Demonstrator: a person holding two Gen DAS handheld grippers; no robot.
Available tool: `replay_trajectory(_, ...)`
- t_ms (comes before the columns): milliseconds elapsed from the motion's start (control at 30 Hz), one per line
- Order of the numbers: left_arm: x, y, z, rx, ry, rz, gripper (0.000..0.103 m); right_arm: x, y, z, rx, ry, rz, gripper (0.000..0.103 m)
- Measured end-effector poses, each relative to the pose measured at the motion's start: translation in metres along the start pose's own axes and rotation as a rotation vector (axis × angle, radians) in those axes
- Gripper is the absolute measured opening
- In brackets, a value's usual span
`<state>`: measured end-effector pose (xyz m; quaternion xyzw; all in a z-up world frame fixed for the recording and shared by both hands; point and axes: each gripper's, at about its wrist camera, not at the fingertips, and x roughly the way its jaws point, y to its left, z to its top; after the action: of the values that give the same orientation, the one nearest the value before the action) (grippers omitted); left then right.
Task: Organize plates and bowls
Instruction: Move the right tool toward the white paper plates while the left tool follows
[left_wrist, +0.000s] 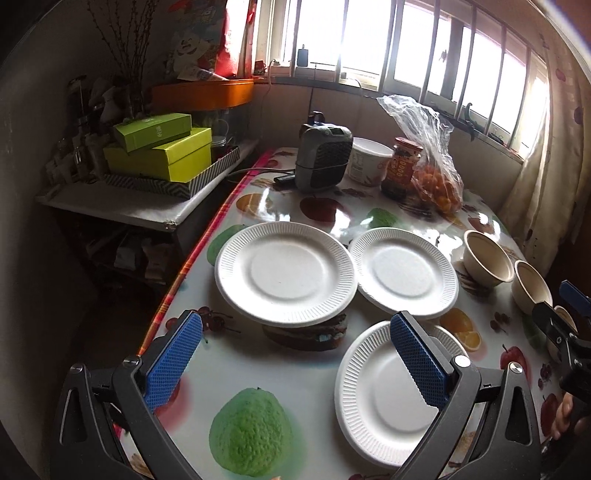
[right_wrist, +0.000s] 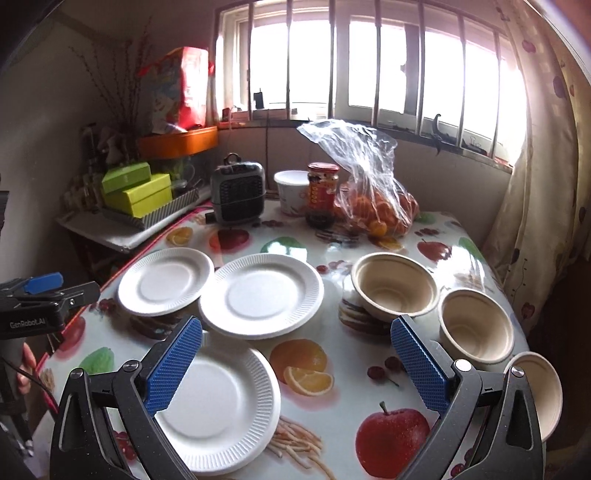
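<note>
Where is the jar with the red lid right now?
The jar stands upright at the far end of the table, seen in both wrist views, between the white tub on its left and the bag of oranges on its right.

Three white paper plates with ribbed rims lie face up on the table: the far-left plate (right_wrist: 165, 281) by the left edge, its rim overlapped by the middle plate (right_wrist: 261, 295), and the near plate (right_wrist: 225, 408) toward the near-left corner. Three beige bowls stand upright along the right edge: far bowl (right_wrist: 395, 291), middle bowl (right_wrist: 476, 326), near bowl (right_wrist: 543, 391).
</note>
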<state>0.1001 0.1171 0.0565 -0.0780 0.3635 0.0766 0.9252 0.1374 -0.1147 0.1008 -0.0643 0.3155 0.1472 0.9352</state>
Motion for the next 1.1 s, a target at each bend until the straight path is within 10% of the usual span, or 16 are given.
replay_trajectory(700,0.057,0.085,0.021,-0.117,0.127,0.110,0.102,0.118,0.083,0.079,-0.219,0.077,0.279,0.103)
replay_trajectory(1100,0.083,0.094,0.024,-0.148,0.196,0.056,0.097,0.174,0.088,0.087,-0.234,0.256,0.285,0.099)
